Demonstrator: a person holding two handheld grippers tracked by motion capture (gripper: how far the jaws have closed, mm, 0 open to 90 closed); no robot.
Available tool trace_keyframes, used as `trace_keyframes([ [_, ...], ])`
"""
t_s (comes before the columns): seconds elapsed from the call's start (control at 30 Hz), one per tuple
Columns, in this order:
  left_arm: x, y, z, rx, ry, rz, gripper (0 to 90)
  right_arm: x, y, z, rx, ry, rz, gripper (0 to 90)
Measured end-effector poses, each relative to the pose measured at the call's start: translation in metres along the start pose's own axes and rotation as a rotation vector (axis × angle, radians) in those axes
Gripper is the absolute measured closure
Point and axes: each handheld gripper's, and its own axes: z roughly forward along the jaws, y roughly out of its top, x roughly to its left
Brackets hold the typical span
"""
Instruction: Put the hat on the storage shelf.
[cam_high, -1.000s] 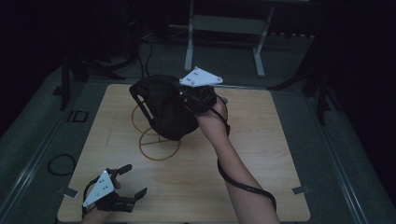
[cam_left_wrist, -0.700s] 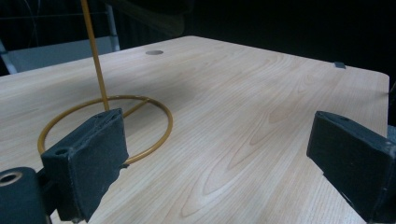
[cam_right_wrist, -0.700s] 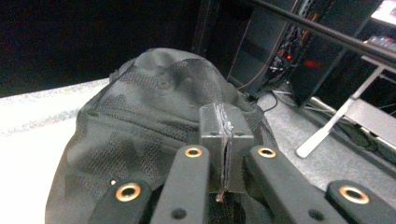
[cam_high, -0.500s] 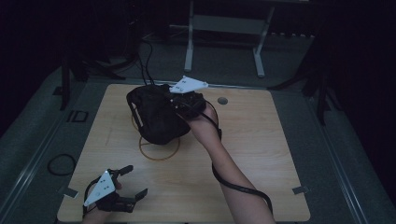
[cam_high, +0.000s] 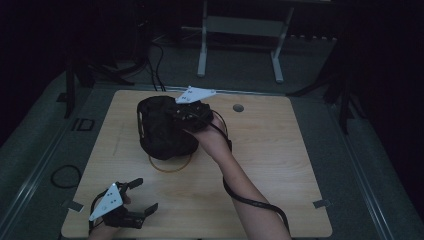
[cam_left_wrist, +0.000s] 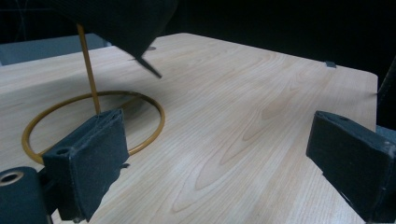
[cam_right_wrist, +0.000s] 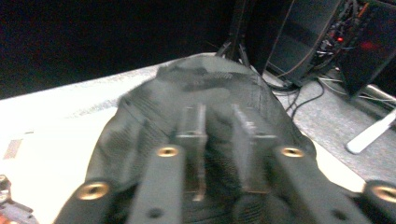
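Note:
A black fabric cap (cam_high: 162, 127) sits atop a thin gold stand whose ring base (cam_high: 170, 165) lies on the wooden table (cam_high: 280, 165). My right gripper (cam_high: 182, 117) is at the cap's right side. In the right gripper view its jaws (cam_right_wrist: 219, 154) have just been opening. They stand a little apart, with the cap's fabric (cam_right_wrist: 210, 88) right in front and the pads not pressing on it. My left gripper (cam_high: 145, 194) rests at the table's near left corner, open and empty. Its own view (cam_left_wrist: 224, 158) shows the gold ring (cam_left_wrist: 149, 105), the upright rod (cam_left_wrist: 88, 70) and the cap's underside (cam_left_wrist: 126, 23).
A round grommet hole (cam_high: 238, 107) lies at the table's far middle. Tape bits mark the near corners (cam_high: 320, 203) (cam_high: 75, 205). White frame legs (cam_high: 202, 50) stand beyond the table. A cable loop (cam_high: 65, 175) lies on the floor at the left.
My right hand brought the cap left and down onto the stand, and its jaws have parted. The left gripper has stayed put.

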Motion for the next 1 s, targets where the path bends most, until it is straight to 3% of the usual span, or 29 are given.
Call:
trace_keyframes([
  [0.63, -0.002, 0.000, 0.002, 0.001, -0.003, 0.003, 5.7, -0.010, -0.005, -0.005, 0.012, 0.018, 0.028, 45.2],
  [1.0, -0.002, -0.001, 0.002, 0.003, 0.002, 0.000, 5.7, -0.012, -0.009, -0.016, 0.007, 0.047, 0.028, 23.4],
])
